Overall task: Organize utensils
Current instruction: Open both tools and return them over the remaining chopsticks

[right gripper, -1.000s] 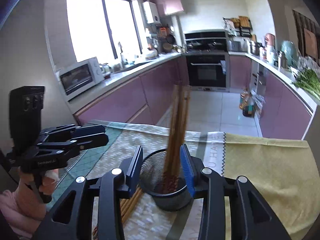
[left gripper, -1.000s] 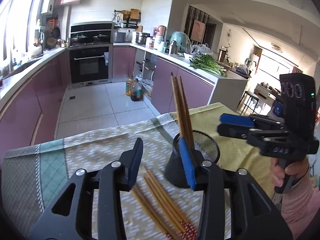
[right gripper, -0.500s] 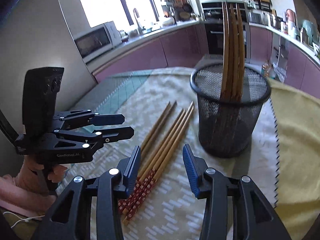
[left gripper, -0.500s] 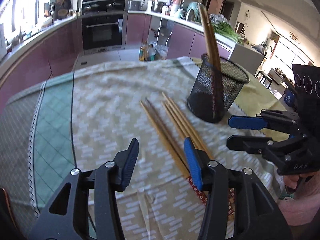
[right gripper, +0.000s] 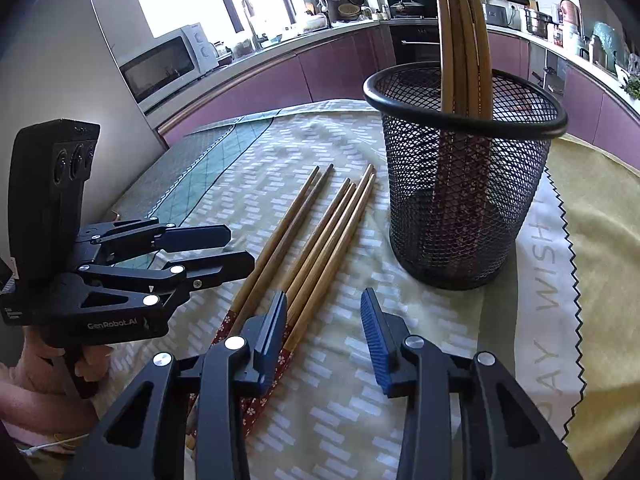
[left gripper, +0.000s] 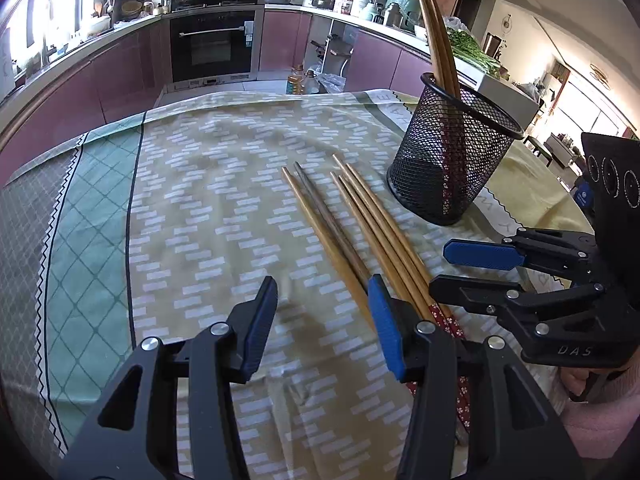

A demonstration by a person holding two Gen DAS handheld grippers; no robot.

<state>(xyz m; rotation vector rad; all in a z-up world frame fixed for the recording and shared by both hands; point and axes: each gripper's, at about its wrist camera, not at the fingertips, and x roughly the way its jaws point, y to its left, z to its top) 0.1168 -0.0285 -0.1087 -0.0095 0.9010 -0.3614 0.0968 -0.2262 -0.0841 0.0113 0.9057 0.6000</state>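
Observation:
Several wooden chopsticks (left gripper: 352, 224) (right gripper: 320, 232) with red patterned ends lie side by side on the tablecloth. A black mesh holder (left gripper: 452, 152) (right gripper: 460, 184) stands just past them with a few chopsticks upright inside. My left gripper (left gripper: 322, 296) (right gripper: 240, 248) is open low over the cloth, its right finger above the chopsticks' near ends. My right gripper (right gripper: 324, 304) (left gripper: 438, 264) is open with its jaws closing; its left finger overlaps the patterned ends, and only cloth shows between the pads. Neither holds anything.
The patterned tablecloth (left gripper: 200, 208) covers the table, green-checked on the left and yellow on the right (right gripper: 592, 208). A hand in a pink sleeve (left gripper: 592, 396) grips the right tool. Purple kitchen cabinets, an oven and a microwave (right gripper: 164, 64) lie beyond the table.
Both grippers have dropped from the holder's rim toward the table and tipped downward. They now hang close over the loose chopsticks' near ends.

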